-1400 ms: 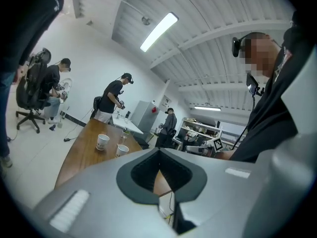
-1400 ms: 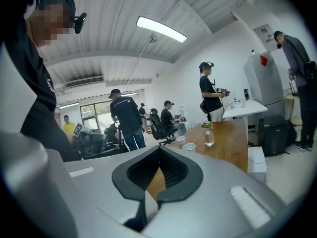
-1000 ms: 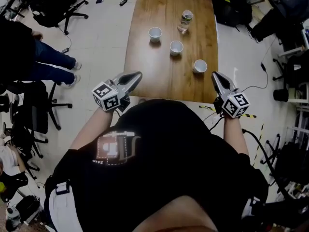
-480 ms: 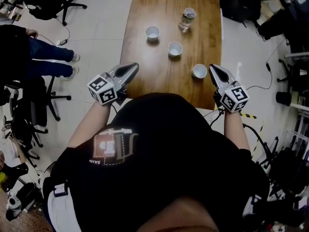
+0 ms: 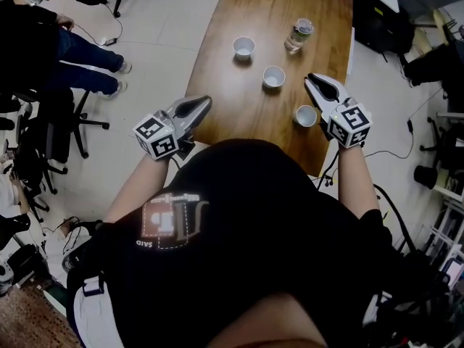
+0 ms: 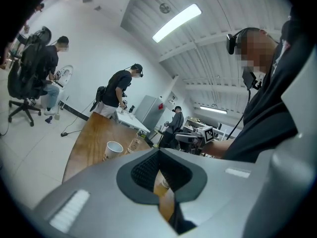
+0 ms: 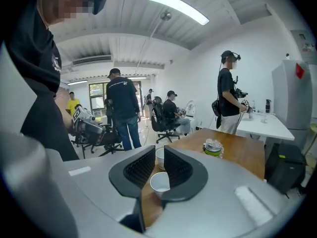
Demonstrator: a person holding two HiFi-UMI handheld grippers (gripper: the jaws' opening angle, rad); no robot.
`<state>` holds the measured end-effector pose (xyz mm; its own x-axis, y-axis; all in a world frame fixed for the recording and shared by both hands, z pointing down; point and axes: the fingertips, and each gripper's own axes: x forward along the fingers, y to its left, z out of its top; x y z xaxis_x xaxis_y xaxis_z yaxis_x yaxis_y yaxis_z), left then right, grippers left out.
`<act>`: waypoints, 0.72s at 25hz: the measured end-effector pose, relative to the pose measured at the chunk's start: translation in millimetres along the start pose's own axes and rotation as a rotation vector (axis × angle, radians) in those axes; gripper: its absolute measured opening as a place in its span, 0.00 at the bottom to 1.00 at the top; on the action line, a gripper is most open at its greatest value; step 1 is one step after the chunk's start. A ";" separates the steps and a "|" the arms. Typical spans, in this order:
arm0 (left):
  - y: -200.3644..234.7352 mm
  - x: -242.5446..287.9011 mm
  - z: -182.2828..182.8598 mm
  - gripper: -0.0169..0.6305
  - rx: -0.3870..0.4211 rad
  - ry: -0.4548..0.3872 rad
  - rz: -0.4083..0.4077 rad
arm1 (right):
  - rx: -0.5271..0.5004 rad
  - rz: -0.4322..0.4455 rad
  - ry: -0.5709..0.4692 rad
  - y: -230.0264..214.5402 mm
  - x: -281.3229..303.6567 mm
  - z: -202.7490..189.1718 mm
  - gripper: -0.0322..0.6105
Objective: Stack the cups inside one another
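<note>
– Three cups stand apart on our bench [image 5: 239, 96], none nested yet: the near cup [image 5: 306, 115] by the right edge, the middle cup [image 5: 273, 76] beyond it, and the far cup [image 5: 243, 46] further left. Why does our right hand-held gripper [image 5: 313, 83] hover alongside the near one?

– We judge that cup the easiest first pick. The jaws are opening. That gripper's own view shows the near cup low in the gap, and the pads do not press on it, so nothing is gripped yet.

– And the middle cup lines up right behind it in that view?

– Yes. We think we can lift the near cup and drop it into the middle one along the same line.

– Why does our left hand-held gripper [image 5: 206, 101] hang at the near left edge?

– We judge it has no job yet. Its jaws are together and empty, and its tips are over the bench edge, well apart from every cup.

– What about the bottle [image 5: 298, 35] at the far end?

– It stands to the right of the far cup and is outside our task, so we only need to steer clear of it.
</note>
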<state>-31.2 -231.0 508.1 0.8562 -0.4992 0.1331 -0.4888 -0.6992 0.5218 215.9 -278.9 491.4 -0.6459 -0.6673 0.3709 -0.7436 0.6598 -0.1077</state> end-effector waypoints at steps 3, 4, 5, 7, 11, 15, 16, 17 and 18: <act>8.2 -9.0 4.1 0.03 -0.003 -0.018 0.001 | -0.044 0.030 0.043 7.5 26.2 4.6 0.18; 11.2 -12.9 5.6 0.03 -0.006 -0.020 0.006 | -0.058 0.039 0.060 10.7 35.0 4.3 0.19; 14.4 -17.1 6.6 0.03 -0.009 -0.022 0.010 | -0.070 0.046 0.078 14.0 43.2 2.8 0.19; 21.1 -25.4 7.0 0.03 -0.011 -0.027 0.012 | -0.093 0.058 0.116 20.0 57.6 -2.0 0.21; 33.4 -41.1 7.0 0.03 -0.020 -0.025 0.025 | -0.133 0.066 0.188 24.8 81.3 -9.2 0.24; 43.2 -49.5 10.9 0.03 -0.027 -0.026 0.040 | -0.096 0.059 0.232 16.4 101.2 -14.4 0.28; 44.5 -50.4 12.7 0.03 -0.025 -0.030 0.040 | -0.097 0.060 0.246 15.2 104.5 -16.1 0.28; 45.6 -51.2 14.2 0.03 -0.020 -0.038 0.037 | -0.102 0.064 0.263 15.6 106.9 -18.7 0.28; 46.3 -52.3 15.5 0.03 -0.016 -0.045 0.034 | -0.111 0.070 0.284 17.5 108.7 -22.5 0.28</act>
<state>-101.3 -245.2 512.3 0.8305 -0.5454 0.1131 -0.5145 -0.6732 0.5312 136.6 -332.1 550.5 -0.6093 -0.5059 0.6106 -0.6656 0.7449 -0.0470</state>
